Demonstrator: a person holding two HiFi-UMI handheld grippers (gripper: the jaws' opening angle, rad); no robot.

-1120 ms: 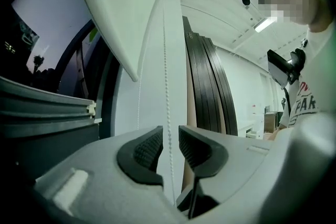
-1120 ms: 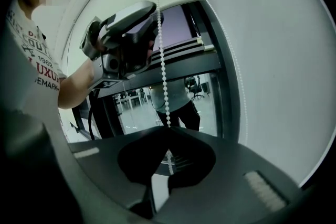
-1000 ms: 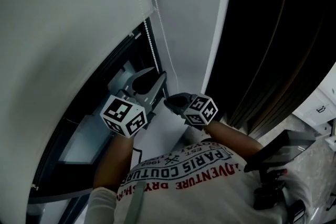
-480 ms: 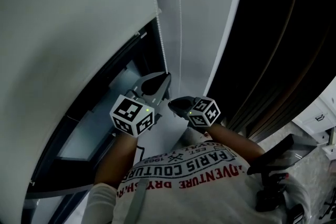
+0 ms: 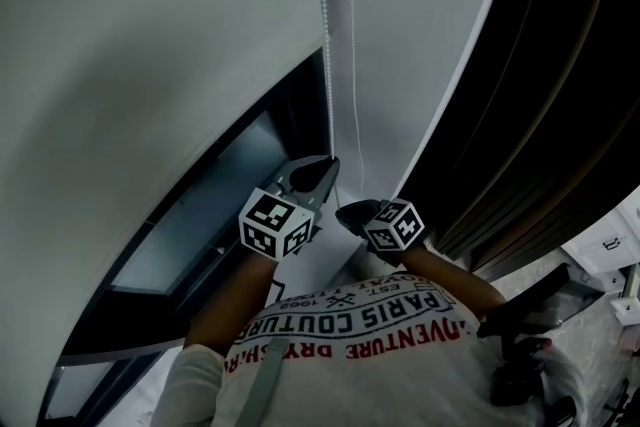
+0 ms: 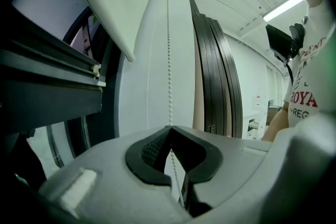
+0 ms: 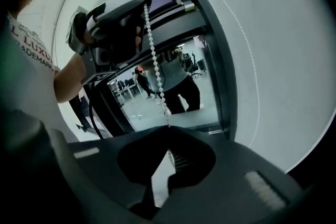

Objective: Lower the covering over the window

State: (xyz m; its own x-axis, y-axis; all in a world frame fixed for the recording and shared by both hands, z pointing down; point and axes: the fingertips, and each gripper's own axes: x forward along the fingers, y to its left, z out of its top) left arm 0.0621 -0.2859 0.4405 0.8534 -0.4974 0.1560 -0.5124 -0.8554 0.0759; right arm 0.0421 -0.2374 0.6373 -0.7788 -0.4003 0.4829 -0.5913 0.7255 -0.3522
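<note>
Your left gripper [image 5: 328, 161], jaws just closed: bead chain [image 5: 325, 35] pinched at the tips. Your right gripper [image 5: 345, 208], just below: clamped on the same chain.

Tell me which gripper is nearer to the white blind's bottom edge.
Left. The left gripper, its jaws just closed on the bead chain, sits higher, beside the blind's edge; the right gripper grips the chain lower, farther away.
</note>
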